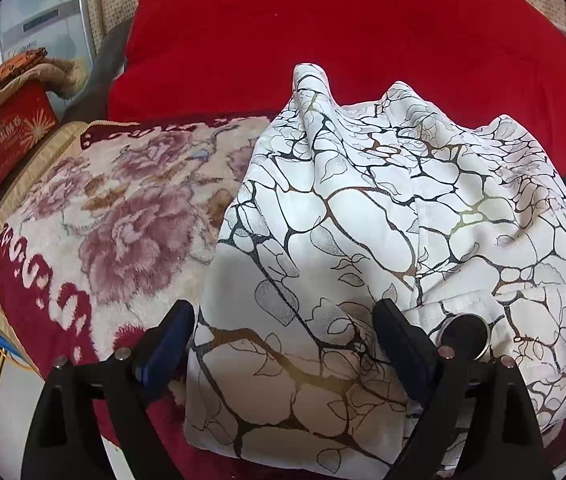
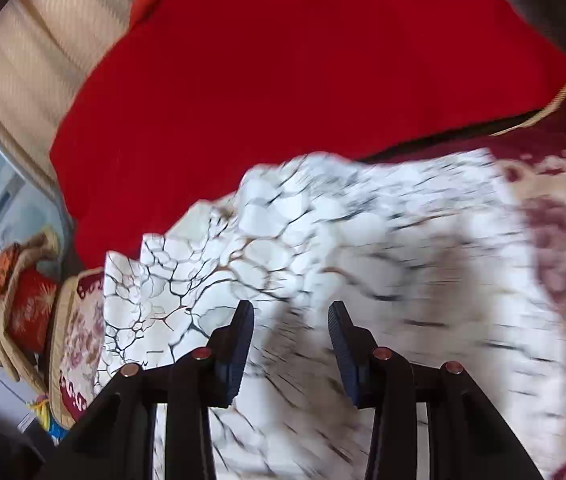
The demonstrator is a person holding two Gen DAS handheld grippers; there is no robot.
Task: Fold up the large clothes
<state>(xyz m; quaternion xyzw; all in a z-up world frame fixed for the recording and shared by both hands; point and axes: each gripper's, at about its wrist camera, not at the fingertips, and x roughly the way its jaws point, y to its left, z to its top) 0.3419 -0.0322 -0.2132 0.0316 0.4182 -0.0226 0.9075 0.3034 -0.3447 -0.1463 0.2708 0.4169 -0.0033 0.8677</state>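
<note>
A white garment (image 1: 383,232) with a black and gold cracked pattern lies bunched on a floral blanket (image 1: 115,216). My left gripper (image 1: 283,324) is open, its fingers wide apart, low over the garment's near folded part; nothing is between them. A round black button (image 1: 465,332) sits beside the right finger. In the right wrist view the same garment (image 2: 323,240) is blurred by motion. My right gripper (image 2: 291,320) is open above it and empty.
A red cloth (image 1: 323,40) covers the surface behind the garment. A red printed box (image 1: 11,136) and folded beige fabric sit at the far left. The blanket's dark red border (image 2: 563,120) runs along the right.
</note>
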